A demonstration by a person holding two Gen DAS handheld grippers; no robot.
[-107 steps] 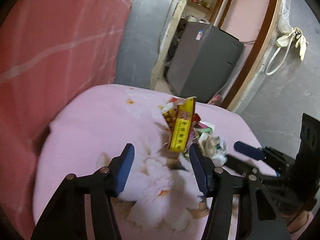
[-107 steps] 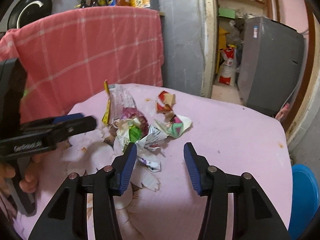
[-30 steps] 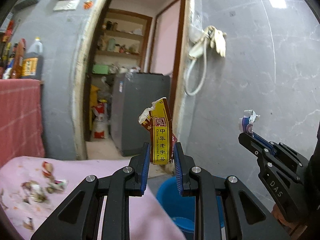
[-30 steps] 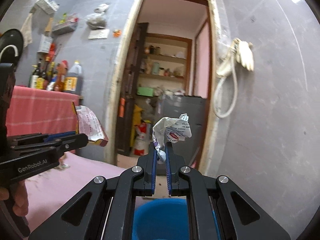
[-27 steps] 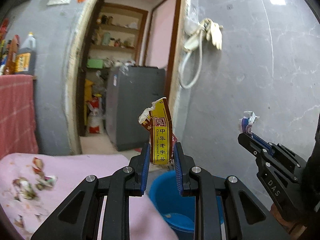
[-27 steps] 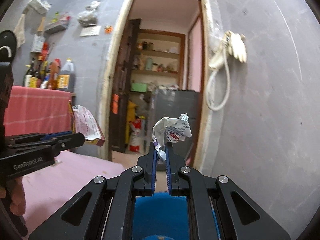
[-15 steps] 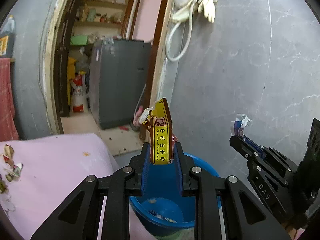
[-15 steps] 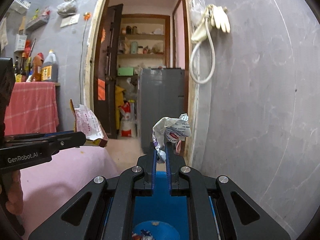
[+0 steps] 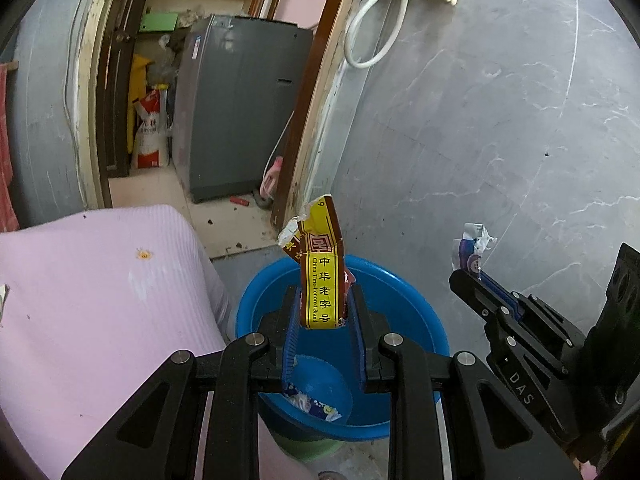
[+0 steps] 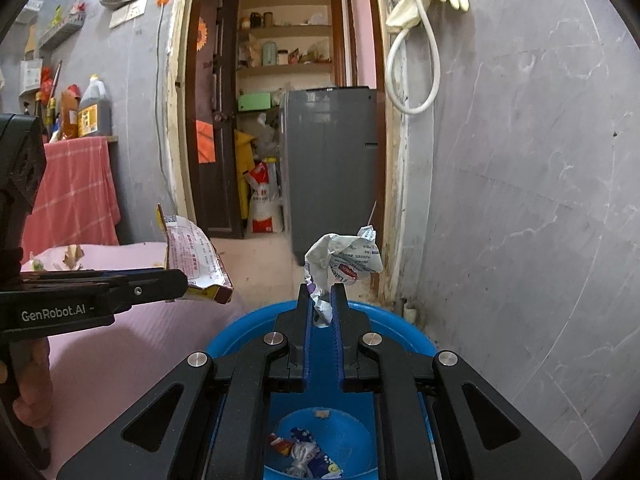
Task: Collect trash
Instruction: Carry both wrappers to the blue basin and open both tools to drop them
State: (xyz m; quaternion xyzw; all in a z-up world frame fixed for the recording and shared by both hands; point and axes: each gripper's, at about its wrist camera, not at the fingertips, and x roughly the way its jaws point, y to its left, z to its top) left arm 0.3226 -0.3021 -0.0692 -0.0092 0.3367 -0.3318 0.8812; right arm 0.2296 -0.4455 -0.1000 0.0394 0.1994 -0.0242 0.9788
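My left gripper (image 9: 323, 308) is shut on a yellow and red snack wrapper (image 9: 320, 268) and holds it upright over the blue bucket (image 9: 412, 316). My right gripper (image 10: 322, 308) is shut on a crumpled white wrapper (image 10: 344, 258) above the same blue bucket (image 10: 240, 332), which has a few wrappers (image 10: 304, 454) at its bottom. The right gripper shows in the left wrist view (image 9: 466, 274) at right, the left gripper in the right wrist view (image 10: 176, 278) at left with its wrapper (image 10: 192, 260).
The pink-covered table (image 9: 88, 280) lies left of the bucket, with scraps of trash (image 10: 72, 256) at its far end. A grey marble wall (image 9: 500, 120) stands to the right. A doorway with a grey appliance (image 9: 236, 104) is behind.
Both grippers have swung from the table to above the bucket and tilted down, so more of the bucket's inside shows. Both still hold their wrappers.
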